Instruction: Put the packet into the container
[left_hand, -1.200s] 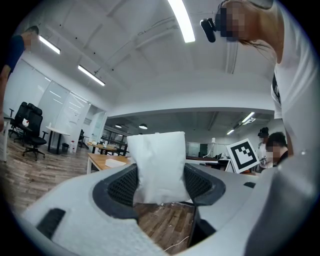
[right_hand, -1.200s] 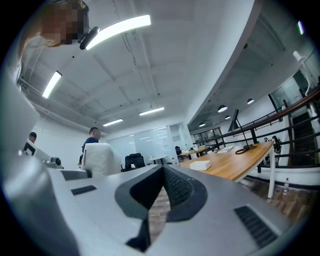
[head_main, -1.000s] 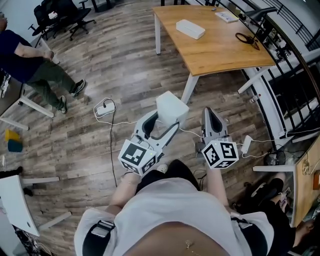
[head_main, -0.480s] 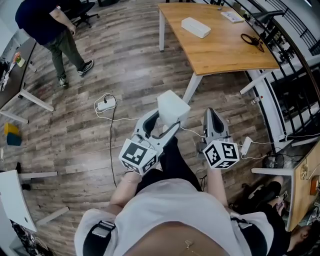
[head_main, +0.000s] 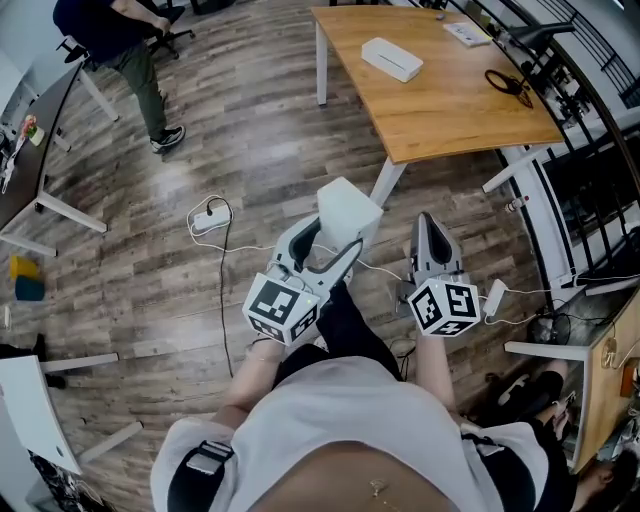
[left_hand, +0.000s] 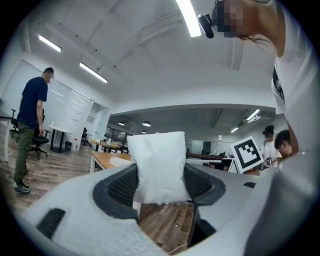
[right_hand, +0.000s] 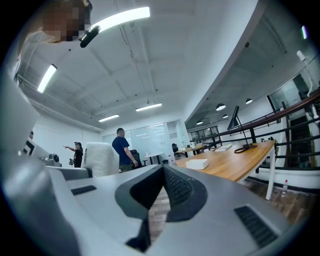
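Observation:
My left gripper is shut on a white packet, held upright at waist height above the wooden floor. In the left gripper view the packet stands between the two dark pads and rises above them. My right gripper hangs just right of it with its jaws shut and nothing between them; the packet shows at its left. A white rectangular box lies on the wooden table ahead at the upper right. In the right gripper view the box lies on the table's near end.
A power strip with a white cable lies on the floor to the left. A person in a dark shirt stands at the far left by office chairs. A black cable lies on the table. A dark railing runs along the right.
The person at the left has got up from a seat and walked toward the far chairs. Both grippers have kept their places, and the packet stays in the left one.

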